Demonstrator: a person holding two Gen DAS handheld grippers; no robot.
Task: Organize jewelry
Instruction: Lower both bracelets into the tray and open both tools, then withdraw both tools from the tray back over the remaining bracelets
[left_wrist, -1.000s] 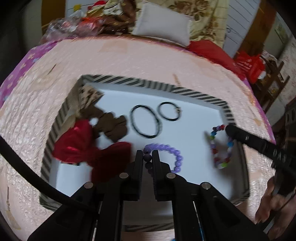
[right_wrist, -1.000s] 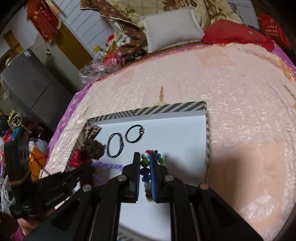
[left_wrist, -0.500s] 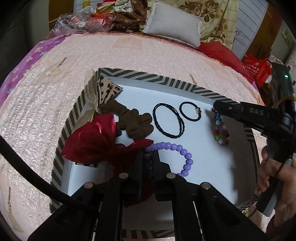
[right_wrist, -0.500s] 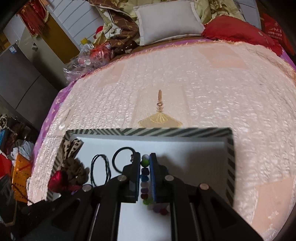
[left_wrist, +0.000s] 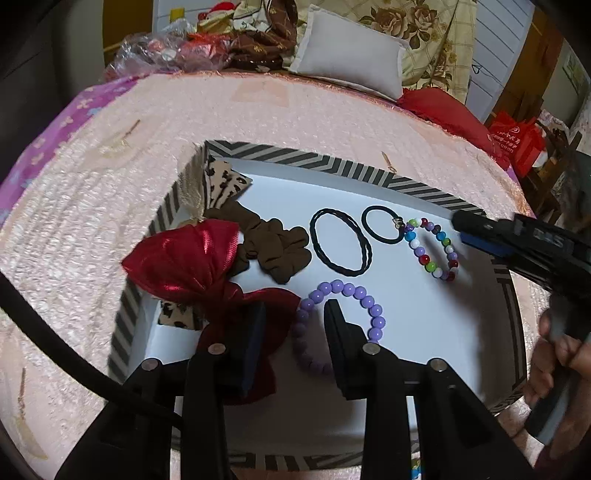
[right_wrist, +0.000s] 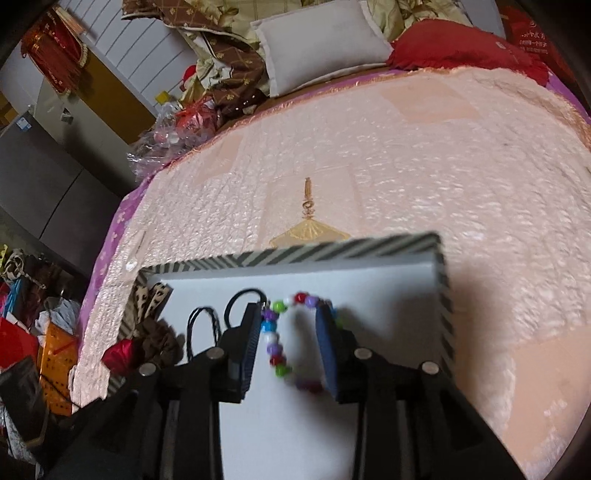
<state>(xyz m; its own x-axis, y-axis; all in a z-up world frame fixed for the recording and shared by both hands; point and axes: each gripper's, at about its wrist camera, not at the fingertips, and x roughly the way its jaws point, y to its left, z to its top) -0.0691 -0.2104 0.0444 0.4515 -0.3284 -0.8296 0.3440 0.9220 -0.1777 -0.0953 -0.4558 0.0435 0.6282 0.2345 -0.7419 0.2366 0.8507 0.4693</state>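
Inside, a striped box (left_wrist: 325, 166) set on the pink bedspread (right_wrist: 406, 166) is seen to hold the jewelry on its white floor. The left gripper (left_wrist: 293, 321) is being opened over the purple bead bracelet (left_wrist: 364, 299), whose near side lies between the parted jaws without being pressed, just beside a red bow (left_wrist: 192, 262). The right gripper (right_wrist: 286, 334) is likewise being opened, with the multicoloured bead bracelet (right_wrist: 275, 332) left loose between its jaws near two black hair ties (left_wrist: 340, 247).
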